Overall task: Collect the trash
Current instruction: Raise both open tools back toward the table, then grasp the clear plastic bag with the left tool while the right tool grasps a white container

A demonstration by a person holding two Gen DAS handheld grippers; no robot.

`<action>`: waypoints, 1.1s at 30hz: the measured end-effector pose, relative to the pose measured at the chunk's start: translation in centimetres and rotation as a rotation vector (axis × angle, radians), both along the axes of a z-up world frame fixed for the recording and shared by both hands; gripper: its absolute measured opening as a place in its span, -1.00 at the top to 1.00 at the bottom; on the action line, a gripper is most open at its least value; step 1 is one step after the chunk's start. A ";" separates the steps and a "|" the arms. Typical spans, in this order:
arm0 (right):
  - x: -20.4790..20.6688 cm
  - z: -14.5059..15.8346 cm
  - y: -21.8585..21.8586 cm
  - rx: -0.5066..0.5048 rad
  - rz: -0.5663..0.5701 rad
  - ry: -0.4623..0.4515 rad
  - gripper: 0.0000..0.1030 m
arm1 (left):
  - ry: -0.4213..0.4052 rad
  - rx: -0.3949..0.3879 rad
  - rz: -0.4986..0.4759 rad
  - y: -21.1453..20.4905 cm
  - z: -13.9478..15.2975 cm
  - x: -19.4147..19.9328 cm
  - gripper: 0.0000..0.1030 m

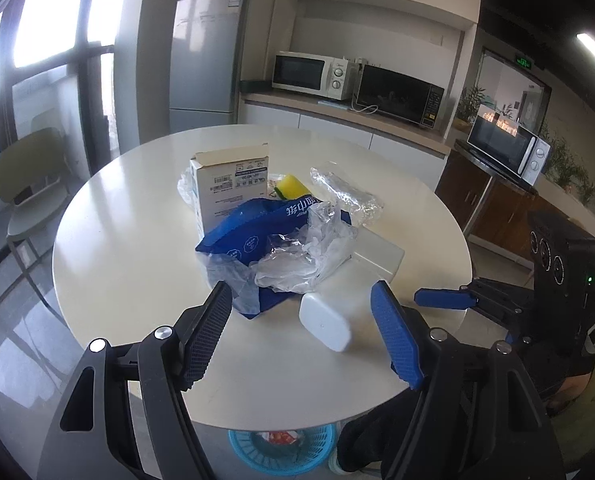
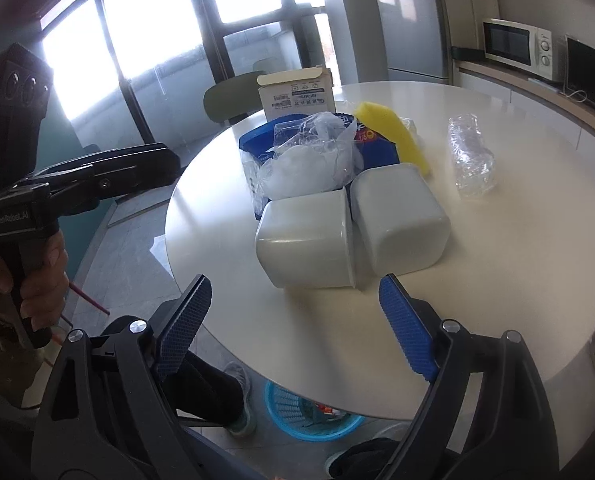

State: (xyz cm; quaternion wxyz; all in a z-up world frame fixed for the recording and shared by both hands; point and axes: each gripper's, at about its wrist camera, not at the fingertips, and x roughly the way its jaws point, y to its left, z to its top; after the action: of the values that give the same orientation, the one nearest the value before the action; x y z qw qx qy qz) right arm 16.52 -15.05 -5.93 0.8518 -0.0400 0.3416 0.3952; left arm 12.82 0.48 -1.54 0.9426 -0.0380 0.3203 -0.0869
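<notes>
A pile of trash sits mid-table: a white cardboard box, a blue bag stuffed with clear plastic film, a yellow sponge and a crushed clear bottle. Two pale plastic tubs lie on their sides at the pile's near edge. My left gripper hovers open just short of the bag and one white tub. Open as well, my right gripper is in front of the tubs, touching nothing. A blue basket stands on the floor under the table edge, with a wrapper inside.
The round white table has a green chair behind it to the left. A fridge and microwaves line the far counter. The person's leg and shoe are beside the basket.
</notes>
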 end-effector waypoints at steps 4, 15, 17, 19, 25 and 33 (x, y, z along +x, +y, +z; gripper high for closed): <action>0.7 -0.3 0.5 -0.007 0.048 0.005 -0.56 | 0.024 -0.001 -0.030 -0.4 -0.5 1.7 -0.39; 2.8 -0.6 1.6 -0.033 0.129 0.047 -0.29 | 0.071 0.032 -0.113 -1.2 -0.9 5.1 -0.39; 2.5 -0.5 1.9 -0.031 0.151 0.045 -0.26 | 0.083 0.048 -0.133 -1.6 -1.2 5.4 -0.39; 2.3 -0.6 2.2 -0.033 0.167 0.050 -0.12 | 0.097 0.055 -0.141 -1.8 -1.5 5.8 -0.39; 2.0 -0.9 2.1 -0.007 0.180 0.084 0.47 | 0.133 0.043 -0.169 -2.2 -2.2 6.9 -0.08; 0.7 -1.0 2.0 0.013 0.159 0.078 0.92 | 0.139 0.031 -0.158 -2.0 -2.6 6.8 0.67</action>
State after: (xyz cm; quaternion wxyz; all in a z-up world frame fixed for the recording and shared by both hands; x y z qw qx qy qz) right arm 17.23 -13.03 -6.94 0.8040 -0.0460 0.3678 0.4649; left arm 19.60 -1.55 -4.13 0.9086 -0.0040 0.3884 -0.1534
